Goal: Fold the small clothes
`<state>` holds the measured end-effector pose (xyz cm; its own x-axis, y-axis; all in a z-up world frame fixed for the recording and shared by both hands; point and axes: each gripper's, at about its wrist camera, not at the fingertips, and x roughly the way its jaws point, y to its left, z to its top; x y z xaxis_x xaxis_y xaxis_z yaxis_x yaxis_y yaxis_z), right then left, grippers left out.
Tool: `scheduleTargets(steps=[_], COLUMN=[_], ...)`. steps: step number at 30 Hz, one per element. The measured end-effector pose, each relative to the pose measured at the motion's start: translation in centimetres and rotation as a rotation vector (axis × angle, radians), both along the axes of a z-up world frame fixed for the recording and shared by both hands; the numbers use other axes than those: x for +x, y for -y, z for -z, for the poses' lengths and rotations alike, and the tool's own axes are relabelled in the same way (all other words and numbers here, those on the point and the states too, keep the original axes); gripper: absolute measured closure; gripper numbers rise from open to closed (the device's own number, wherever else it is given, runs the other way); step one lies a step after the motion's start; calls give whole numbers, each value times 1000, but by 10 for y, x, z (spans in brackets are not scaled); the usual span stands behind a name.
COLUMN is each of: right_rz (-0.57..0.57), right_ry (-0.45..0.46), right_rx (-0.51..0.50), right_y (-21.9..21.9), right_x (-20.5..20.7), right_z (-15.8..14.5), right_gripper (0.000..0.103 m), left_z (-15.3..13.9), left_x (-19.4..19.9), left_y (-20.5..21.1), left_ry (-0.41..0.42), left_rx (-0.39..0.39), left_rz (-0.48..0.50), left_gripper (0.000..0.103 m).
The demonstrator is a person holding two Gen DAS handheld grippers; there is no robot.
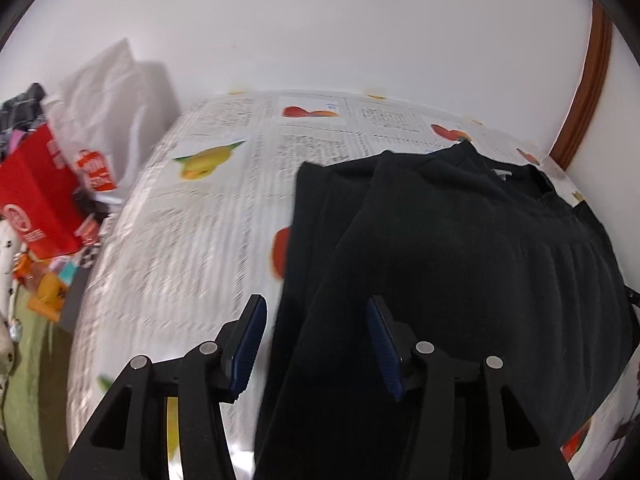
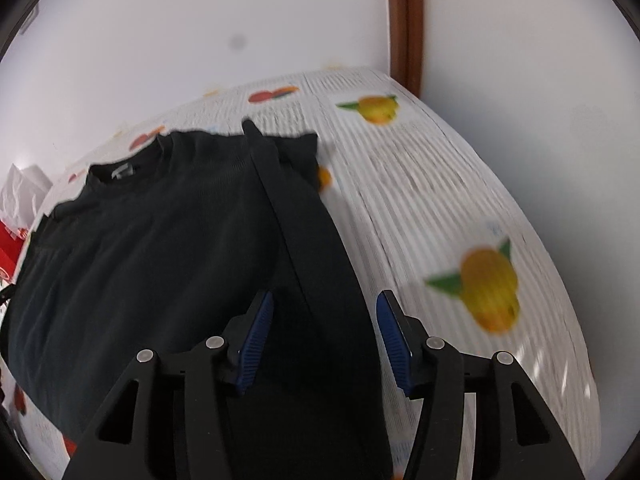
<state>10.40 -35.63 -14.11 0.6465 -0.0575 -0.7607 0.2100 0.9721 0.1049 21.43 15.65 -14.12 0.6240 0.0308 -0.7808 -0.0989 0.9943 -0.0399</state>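
A black shirt (image 1: 460, 248) lies spread on a table covered with a newspaper-and-fruit print cloth (image 1: 208, 216), its collar toward the far wall. Its left side is folded inward, forming a long strip. My left gripper (image 1: 316, 344) is open above the shirt's left edge, blue pads apart, nothing pressed between them. In the right wrist view the same shirt (image 2: 160, 248) fills the left half, its right side folded over as a strip (image 2: 296, 232). My right gripper (image 2: 326, 340) is open over the shirt's right edge, with dark fabric below the gap but not pinched.
A red box (image 1: 32, 200), a white plastic bag (image 1: 108, 120) and assorted clutter sit off the table's left side. A white wall stands behind the table, with a brown door frame (image 2: 406, 20) at its right. Bare printed cloth (image 2: 460, 220) lies right of the shirt.
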Motion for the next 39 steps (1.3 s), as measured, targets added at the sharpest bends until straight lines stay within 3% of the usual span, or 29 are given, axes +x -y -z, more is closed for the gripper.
scheduleTargets(steps=[3, 10, 16, 19, 20, 21, 22, 24, 30, 34, 39], right_rz=[7, 4, -5, -6, -9, -25, -62, -78, -114, -97, -77], right_ry=[4, 13, 22, 2, -5, -6, -4, 7, 33, 27, 39], right_rx=[20, 47, 54, 64, 66, 66, 81, 74, 28, 49, -1], right_y=[0, -3, -13, -13, -12, -12, -12, -10, 3, 17, 25], right_x=[-19, -42, -20, 1, 5, 10, 12, 14, 40, 60, 42], right_z=[3, 6, 9, 13, 15, 14, 13, 7, -4, 0, 3], right_gripper=[50, 49, 49, 49, 51, 68, 83, 92, 93, 92, 88], left_z=[-2, 5, 19, 25, 26, 26, 26, 21, 16, 18, 20], left_x=[-17, -49, -58, -57, -58, -59, -60, -63, -55, -47, -58], left_y=[-4, -22, -38, -41, -40, -39, -37, -28, -11, -2, -3], left_ry=[14, 12, -1, -16, -15, -12, -8, 7, 20, 20, 16], left_rx=[9, -77, -204, -282, -299, -308, -303, -263, -254, -250, -216], left_rz=[-10, -11, -19, -15, -18, -16, -9, 9, 6, -18, -9], left_gripper=[54, 54, 55, 67, 72, 74, 80, 86, 92, 94, 94])
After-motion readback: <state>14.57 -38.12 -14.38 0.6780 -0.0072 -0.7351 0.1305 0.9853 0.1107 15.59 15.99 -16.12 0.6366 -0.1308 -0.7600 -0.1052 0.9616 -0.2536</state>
